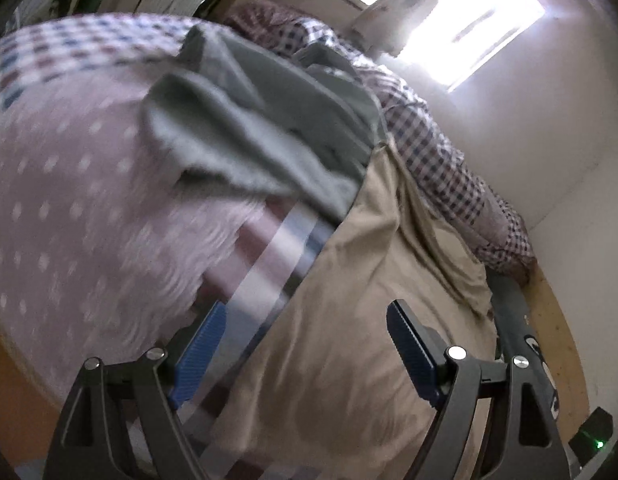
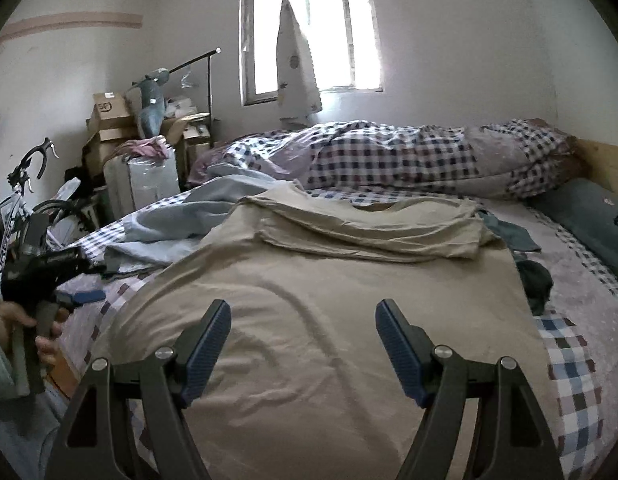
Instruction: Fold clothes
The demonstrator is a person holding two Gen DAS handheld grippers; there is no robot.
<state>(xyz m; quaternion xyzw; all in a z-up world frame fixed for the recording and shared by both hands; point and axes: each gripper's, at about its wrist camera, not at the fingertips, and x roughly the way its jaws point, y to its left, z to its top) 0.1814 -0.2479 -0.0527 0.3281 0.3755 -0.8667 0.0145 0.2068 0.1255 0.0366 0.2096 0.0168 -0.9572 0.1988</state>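
Note:
A beige shirt (image 2: 329, 300) lies spread flat on the bed, its top part folded down into a band (image 2: 369, 228). My right gripper (image 2: 303, 306) hovers open just above the shirt's near half, with nothing between its blue pads. In the left wrist view, which is tilted and blurred, the same beige shirt (image 1: 349, 320) fills the lower right. My left gripper (image 1: 307, 308) is open over the shirt's edge and holds nothing. From the right wrist view, the left gripper (image 2: 85, 296) sits in a hand (image 2: 13, 320) at the bed's left edge.
A crumpled grey-blue garment (image 1: 269, 120) (image 2: 181, 220) lies beside the shirt. A dark green garment (image 2: 537, 280) and a green pillow (image 2: 589, 216) are on its right. A rolled checked duvet (image 2: 389, 156) lines the wall. A bicycle (image 2: 21, 184), boxes (image 2: 109, 120) and a suitcase (image 2: 141, 184) crowd the left.

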